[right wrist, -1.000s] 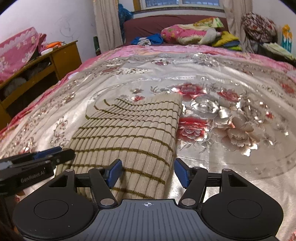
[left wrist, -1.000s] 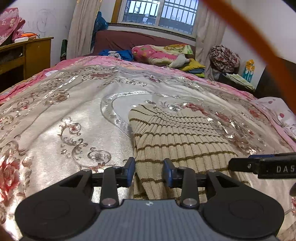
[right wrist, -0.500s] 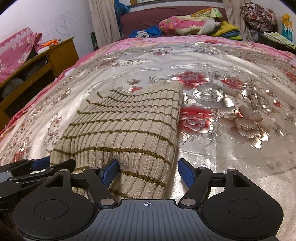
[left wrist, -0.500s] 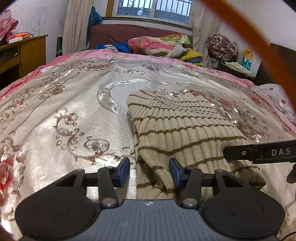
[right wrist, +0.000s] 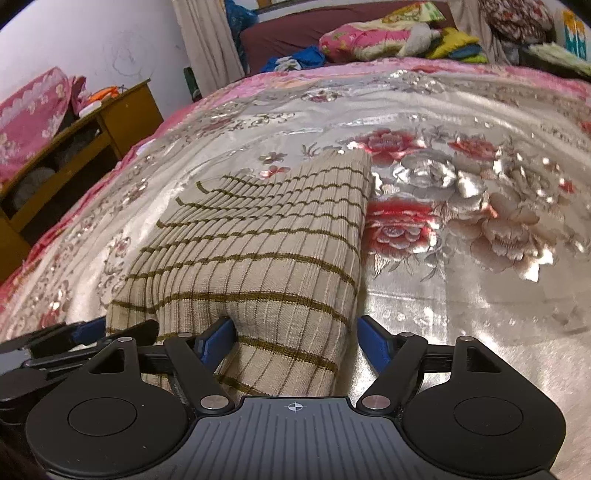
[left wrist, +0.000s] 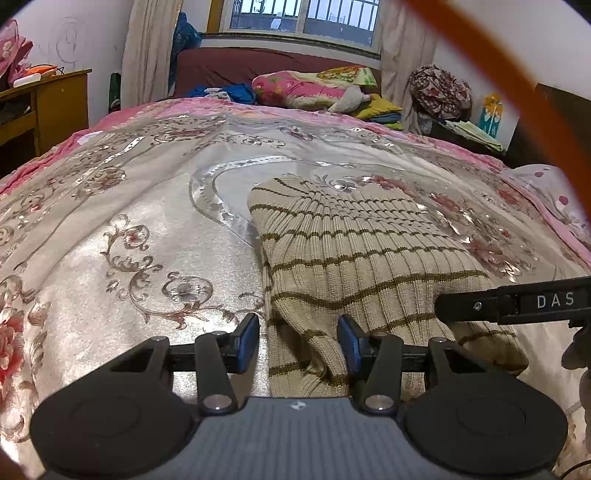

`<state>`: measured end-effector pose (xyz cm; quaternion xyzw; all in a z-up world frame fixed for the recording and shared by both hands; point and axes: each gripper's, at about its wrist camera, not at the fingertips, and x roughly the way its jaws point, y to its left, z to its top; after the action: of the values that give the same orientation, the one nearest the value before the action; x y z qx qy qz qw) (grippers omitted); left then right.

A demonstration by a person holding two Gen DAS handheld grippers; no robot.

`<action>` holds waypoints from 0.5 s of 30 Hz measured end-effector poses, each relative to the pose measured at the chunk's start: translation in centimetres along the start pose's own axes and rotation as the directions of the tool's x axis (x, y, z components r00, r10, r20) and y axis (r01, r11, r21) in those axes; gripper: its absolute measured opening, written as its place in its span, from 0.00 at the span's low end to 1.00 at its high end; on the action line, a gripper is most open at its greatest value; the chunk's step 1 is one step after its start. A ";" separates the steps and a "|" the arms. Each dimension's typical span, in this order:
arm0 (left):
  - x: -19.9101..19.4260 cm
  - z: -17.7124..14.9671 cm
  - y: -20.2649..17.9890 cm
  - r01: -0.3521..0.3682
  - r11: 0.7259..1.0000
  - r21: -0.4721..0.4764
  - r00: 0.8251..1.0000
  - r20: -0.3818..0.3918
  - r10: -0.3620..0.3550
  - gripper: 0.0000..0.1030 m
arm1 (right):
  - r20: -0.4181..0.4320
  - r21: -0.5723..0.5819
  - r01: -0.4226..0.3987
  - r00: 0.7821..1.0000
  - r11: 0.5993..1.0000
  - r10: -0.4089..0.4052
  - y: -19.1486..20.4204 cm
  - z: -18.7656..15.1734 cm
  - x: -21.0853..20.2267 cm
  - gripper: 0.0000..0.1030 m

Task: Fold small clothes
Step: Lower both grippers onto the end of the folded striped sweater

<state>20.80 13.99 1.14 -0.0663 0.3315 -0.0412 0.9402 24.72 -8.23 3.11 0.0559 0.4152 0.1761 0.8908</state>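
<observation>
Surface: a bed under a shiny floral bedspread (left wrist: 122,206) with pink edging is filling both views.
Room: a barred window (left wrist: 299,18), pale curtains, a wooden desk (right wrist: 110,122) and a maroon sofa (left wrist: 229,70) piled with bedding are standing beyond the bed.
Garment: one beige ribbed sweater (right wrist: 266,240) with thin olive stripes is lying folded on the bedspread, its near end bunching up between the two tools.
Left gripper (left wrist: 297,341): it is hovering low at the sweater's near left corner, jaws spread, one blue pad over the bedspread and the other over the knit.
Right gripper (right wrist: 297,341): it is sitting low at the near right corner, jaws spread wide, both sides of the folded edge lying between them.
Count: one sweater, two grippers.
</observation>
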 end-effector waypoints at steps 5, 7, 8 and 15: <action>0.0 -0.1 -0.2 -0.006 1.000 0.008 1.000 0.000 0.006 0.51 | -0.009 0.051 -0.027 1.000 0.998 0.028 -0.7 -0.2 0.4 0.74; 0.1 -0.1 -0.2 -0.005 1.000 0.008 1.000 -0.001 0.005 0.51 | -0.008 0.049 -0.029 1.000 0.998 0.029 -0.6 -0.2 0.4 0.74; 0.1 -0.1 -0.2 -0.006 1.000 0.008 1.000 -0.001 0.006 0.51 | -0.006 0.046 -0.028 1.000 0.999 0.028 -0.5 -0.2 0.4 0.74; 0.1 -0.1 -0.2 -0.006 1.000 0.010 1.000 -0.006 0.006 0.51 | -0.012 0.042 -0.030 0.999 0.999 0.030 0.1 -0.4 0.6 0.75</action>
<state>20.83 13.80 1.05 -0.0603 0.3342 -0.0401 0.9397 24.74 -7.97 2.41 0.0796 0.4237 0.1811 0.8839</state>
